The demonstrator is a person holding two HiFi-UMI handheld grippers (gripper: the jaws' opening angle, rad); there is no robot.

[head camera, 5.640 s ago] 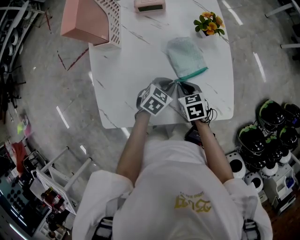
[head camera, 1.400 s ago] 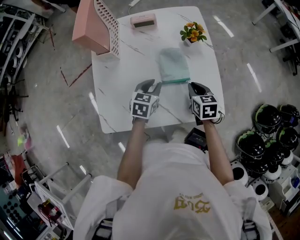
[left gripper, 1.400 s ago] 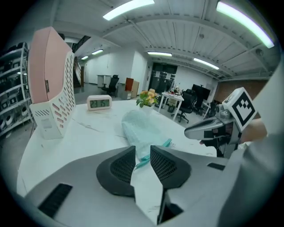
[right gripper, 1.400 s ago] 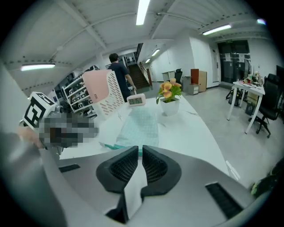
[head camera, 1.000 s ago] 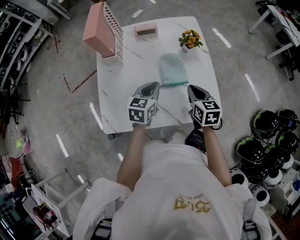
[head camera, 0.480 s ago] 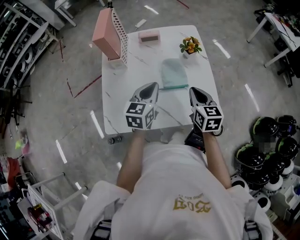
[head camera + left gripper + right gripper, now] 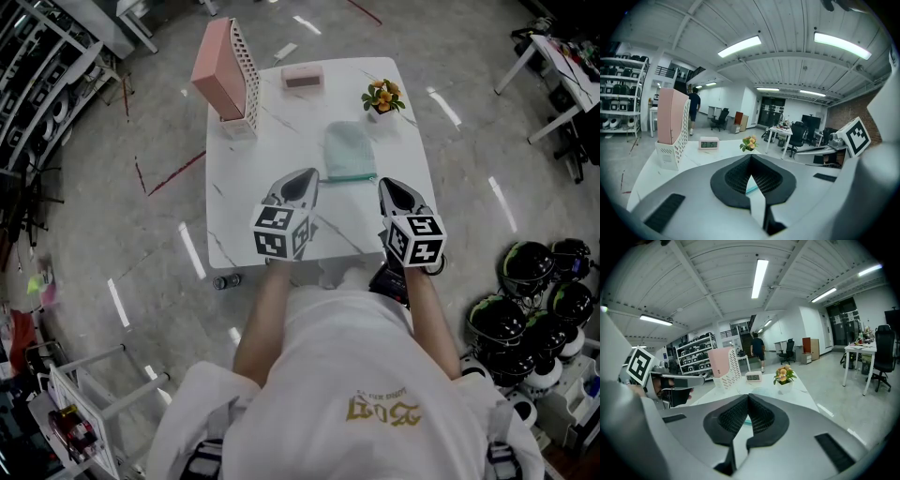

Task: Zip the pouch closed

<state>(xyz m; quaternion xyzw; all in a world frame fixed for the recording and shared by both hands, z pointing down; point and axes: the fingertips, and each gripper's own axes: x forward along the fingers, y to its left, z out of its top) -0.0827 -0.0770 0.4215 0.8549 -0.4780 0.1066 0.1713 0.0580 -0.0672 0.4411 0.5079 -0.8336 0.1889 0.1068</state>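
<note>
on the white table (image 7: pixel 246 202), the pale green pouch (image 7: pixel 349 150) lies flat. on the near side of the pouch, the left gripper (image 7: pixel 303 175) and right gripper (image 7: pixel 394 186) hover, both clenched on nothing. the zip looks done, so pull back without brushing the pouch.

Head view looks steeply down; all views share the table (image 7: pixel 281 131).

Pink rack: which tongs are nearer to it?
Left. The left tongs hover nearer the person and to the right of the rack; the right tongs are farther right, past the pouch.
</note>
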